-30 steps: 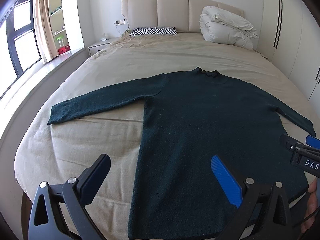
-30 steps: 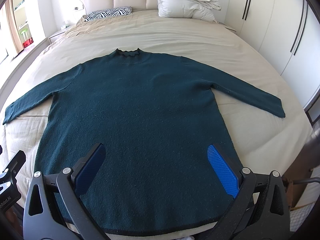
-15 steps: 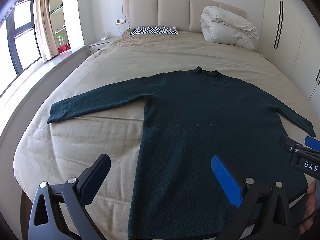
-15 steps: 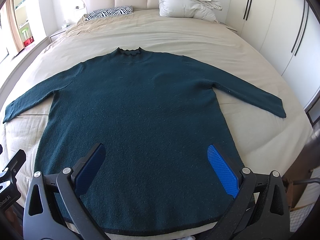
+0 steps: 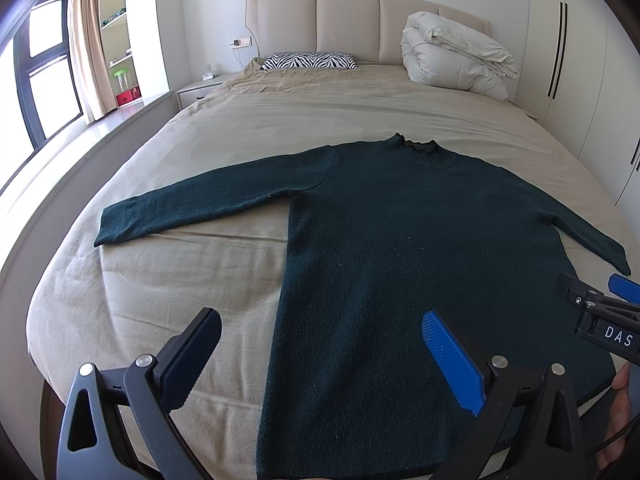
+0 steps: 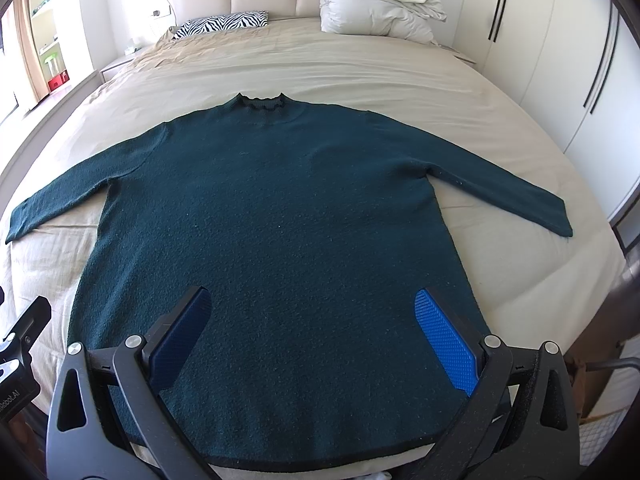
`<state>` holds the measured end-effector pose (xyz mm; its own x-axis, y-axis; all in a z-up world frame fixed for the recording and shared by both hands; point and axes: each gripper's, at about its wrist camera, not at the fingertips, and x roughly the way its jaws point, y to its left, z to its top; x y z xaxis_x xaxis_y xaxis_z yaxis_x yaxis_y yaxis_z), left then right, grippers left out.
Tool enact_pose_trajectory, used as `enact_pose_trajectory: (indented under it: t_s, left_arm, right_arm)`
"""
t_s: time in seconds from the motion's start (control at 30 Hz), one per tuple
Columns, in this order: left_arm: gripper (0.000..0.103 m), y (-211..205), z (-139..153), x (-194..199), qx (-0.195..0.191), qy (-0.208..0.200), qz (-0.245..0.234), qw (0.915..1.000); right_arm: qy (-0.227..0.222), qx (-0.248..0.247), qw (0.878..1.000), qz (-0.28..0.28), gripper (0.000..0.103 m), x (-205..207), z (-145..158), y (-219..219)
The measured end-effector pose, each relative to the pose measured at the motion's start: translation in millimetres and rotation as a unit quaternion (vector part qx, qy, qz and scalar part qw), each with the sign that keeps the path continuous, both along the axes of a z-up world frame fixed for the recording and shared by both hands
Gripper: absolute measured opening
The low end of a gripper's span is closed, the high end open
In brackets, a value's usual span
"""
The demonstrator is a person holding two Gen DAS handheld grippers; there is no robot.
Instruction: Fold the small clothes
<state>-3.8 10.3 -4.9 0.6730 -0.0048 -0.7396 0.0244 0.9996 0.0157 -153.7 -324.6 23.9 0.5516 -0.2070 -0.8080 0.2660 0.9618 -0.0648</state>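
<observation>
One dark teal sweater [image 6: 276,216], flat, sleeves outspread

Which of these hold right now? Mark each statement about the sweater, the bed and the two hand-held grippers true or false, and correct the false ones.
1. The sweater lies flat with both sleeves spread out. True.
2. The left hand-held gripper is shut on the hem. False: its jaws stand wide apart, holding nothing.
3. The zebra-striped pillow lies near the headboard. True.
4. The right hand-held gripper grips a sleeve. False: it is open above the sweater's lower part.
5. The white duvet covers the sweater. False: it is bundled at the head of the bed.
</observation>
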Motion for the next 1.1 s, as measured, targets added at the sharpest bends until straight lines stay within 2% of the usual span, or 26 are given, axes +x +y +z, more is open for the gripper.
enact_pose_trajectory:
  t_s: [1.1]
  left_arm:
    - [0.103,1.0,-1.1,-0.3,-0.001,0.001,0.001,1.0]
  right_arm:
    - [0.003,-0.003,1.0,0.007,0.103,1.5,-1.5,4.1]
